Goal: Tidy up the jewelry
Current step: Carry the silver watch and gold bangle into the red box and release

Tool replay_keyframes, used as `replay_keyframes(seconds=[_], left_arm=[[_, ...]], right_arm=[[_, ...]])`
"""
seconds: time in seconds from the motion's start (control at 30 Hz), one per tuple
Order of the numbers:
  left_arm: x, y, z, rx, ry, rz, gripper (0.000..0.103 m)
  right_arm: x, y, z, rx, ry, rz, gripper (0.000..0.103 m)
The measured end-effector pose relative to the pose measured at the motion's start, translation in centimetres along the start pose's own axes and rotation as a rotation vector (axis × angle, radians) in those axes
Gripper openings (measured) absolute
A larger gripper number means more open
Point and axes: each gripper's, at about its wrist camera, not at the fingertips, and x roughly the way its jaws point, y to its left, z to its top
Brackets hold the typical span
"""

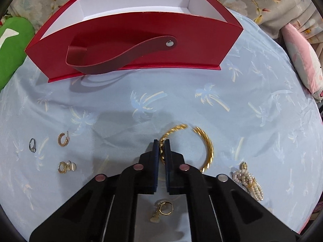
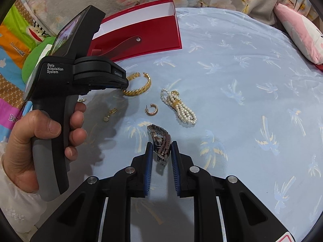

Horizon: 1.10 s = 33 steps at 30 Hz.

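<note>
My left gripper (image 1: 161, 142) is shut on a twisted gold bangle (image 1: 208, 147), pinching its left side just above the blue cloth; the bangle also shows in the right wrist view (image 2: 141, 89). My right gripper (image 2: 160, 144) is open, its fingers either side of a metal watch (image 2: 161, 141) lying on the cloth. A red box (image 1: 133, 46) with a white inside and a strap stands open at the back. A pearl bracelet (image 2: 179, 106), a gold hoop earring (image 2: 151, 110), a drop earring (image 1: 164, 209), a silver ring (image 1: 32, 144) and other earrings (image 1: 64, 139) lie around.
Blue palm-print cloth (image 1: 252, 100) covers the table. A pink plush pillow (image 2: 298, 30) lies at the right edge, a green plush item (image 1: 12, 48) at the left. Floral fabric hangs behind the box. A hand (image 2: 40, 137) holds the left gripper's handle.
</note>
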Motion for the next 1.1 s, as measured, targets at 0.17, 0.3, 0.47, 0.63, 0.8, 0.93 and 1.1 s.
replay_keyframes(seconds=[0.17,0.3,0.47,0.63,0.8,0.93,1.1], left_arm=[[-0.8,0.5,-0.5,-0.014,-0.007,-0.035,0.002],[-3.1,1.8,-0.9,-0.036,-0.041,-0.050,0.002],[-6.7,4.4,-1.5,-0.067,-0.096,-0.050,0.003],[-9.8,7.7,-2.1,-0.107,-0.137,-0.028,0.003],[-11.8,10.3,-2.8,-0.142,-0.157,-0.010,0.003],[-12.6,11.4,-3.2,-0.164,-0.163,-0.007,0.003],[-13.8,12.0,-2.7,-0.169,-0.189,-0.006,0.003]], right_arm=[[-0.2,0.1,0.1,-0.005,-0.007,0.002,0.017],[-1.0,0.4,0.5,-0.013,-0.029,0.003,0.011],[-2.1,1.3,1.6,-0.039,-0.068,0.012,0.008],[-2.3,2.2,2.1,-0.057,-0.079,0.022,0.008],[-3.4,2.9,2.7,-0.061,-0.113,0.036,0.008],[-4.8,3.8,3.6,-0.073,-0.156,0.046,0.008],[-6.1,4.9,5.7,-0.089,-0.207,0.072,0.008]])
